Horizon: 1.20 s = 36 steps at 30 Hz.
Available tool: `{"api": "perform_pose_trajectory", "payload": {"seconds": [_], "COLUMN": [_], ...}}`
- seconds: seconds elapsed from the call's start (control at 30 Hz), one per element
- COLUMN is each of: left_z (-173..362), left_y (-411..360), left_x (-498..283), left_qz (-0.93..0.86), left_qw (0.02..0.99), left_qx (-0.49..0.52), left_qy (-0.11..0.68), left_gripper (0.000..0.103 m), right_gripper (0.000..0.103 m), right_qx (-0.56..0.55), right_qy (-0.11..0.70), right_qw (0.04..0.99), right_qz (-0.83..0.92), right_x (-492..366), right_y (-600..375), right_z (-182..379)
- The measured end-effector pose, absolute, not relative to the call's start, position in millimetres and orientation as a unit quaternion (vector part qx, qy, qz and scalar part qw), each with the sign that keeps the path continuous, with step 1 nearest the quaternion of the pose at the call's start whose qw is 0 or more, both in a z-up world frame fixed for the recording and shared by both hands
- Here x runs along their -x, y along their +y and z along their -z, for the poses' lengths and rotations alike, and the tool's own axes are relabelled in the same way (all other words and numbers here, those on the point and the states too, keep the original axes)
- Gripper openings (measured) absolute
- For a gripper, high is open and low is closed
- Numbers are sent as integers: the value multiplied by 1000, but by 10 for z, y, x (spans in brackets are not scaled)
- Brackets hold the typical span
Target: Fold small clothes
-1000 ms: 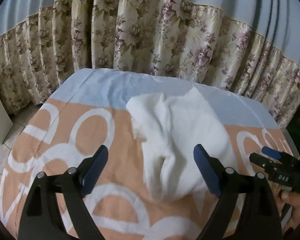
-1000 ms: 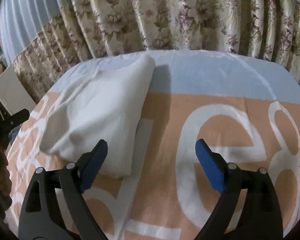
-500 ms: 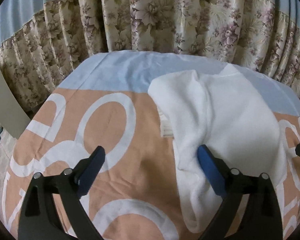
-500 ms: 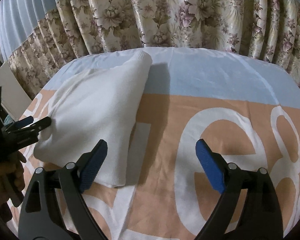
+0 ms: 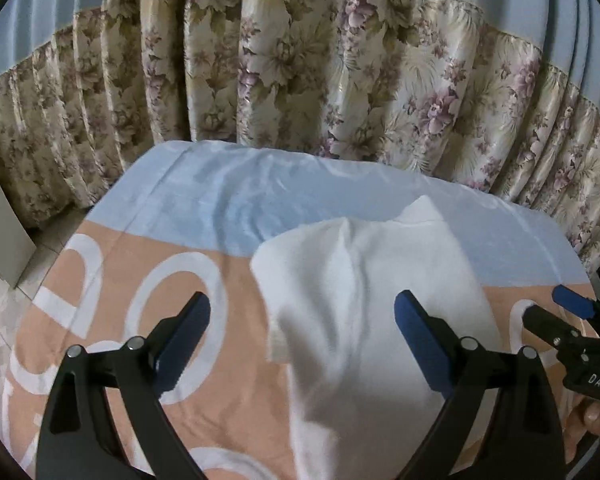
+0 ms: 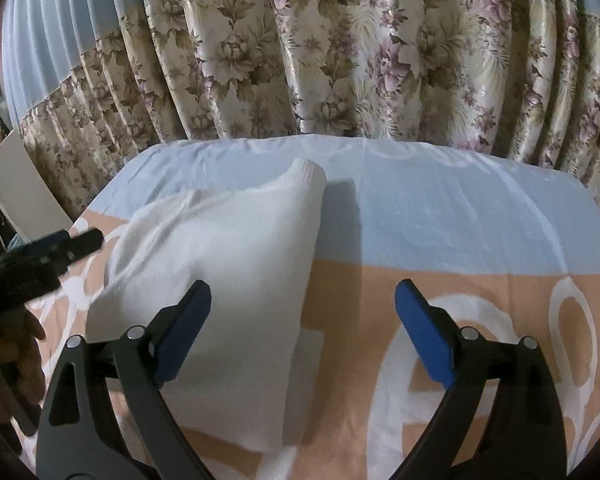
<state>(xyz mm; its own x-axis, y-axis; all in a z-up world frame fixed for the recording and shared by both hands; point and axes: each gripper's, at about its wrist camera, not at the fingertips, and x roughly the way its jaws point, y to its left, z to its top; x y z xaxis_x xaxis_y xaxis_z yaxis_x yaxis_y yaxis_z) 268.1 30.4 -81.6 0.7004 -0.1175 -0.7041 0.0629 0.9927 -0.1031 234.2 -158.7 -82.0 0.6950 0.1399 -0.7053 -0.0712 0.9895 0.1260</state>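
White knit fabric, a small soft garment (image 5: pixel 364 320) already doubled over on itself, lay on the peach-and-pale-blue printed bedsheet (image 5: pixel 204 208) in front of a flowered curtain (image 5: pixel 340 80), its ribbed edge (image 6: pixel 306 168) pointing toward the far side of the bed. The left gripper (image 5: pixel 302 340) hovered with its blue-padded jaws spread wide, clamping nothing, the garment's near part below and between them. The right gripper (image 6: pixel 302 328) was likewise released, its left pad over the garment's right half and its right pad over bare sheet. Neither tool appeared to touch the cloth, though blur in both views left that uncertain. Judged from this layout, the step in hand was lining up for the next fold, and doing it well would mean pinching both layers at the near corners rather than the top layer alone, lifting evenly with both hands, and laying the edge square on the far one so the soft knit did not bunch or slide on the smooth sheet.
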Motion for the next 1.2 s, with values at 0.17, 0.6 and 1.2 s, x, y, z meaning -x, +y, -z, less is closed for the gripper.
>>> {"api": "perform_pose_trajectory", "payload": {"seconds": [0.17,0.6,1.2], "left_z": [986,1354,1520], "left_y": [140,168,174], "left_x": [-2763,-2996,-3023], "left_qz": [61,38,105], "left_qw": [915,908,893], "left_qx": [28,1,64], "left_qy": [397,418,433], "left_gripper": [94,94,53], "right_gripper": [93,93,88], "right_qx": [-58,-69,-127], "right_qy": [391,407,425], "right_qw": [917,909,892], "right_qz": [-49,-54,-93], "right_x": [-2520,-2786,-2924], "right_y": [-1608,-1597,-1608], "right_z": [907,1227,1546]}}
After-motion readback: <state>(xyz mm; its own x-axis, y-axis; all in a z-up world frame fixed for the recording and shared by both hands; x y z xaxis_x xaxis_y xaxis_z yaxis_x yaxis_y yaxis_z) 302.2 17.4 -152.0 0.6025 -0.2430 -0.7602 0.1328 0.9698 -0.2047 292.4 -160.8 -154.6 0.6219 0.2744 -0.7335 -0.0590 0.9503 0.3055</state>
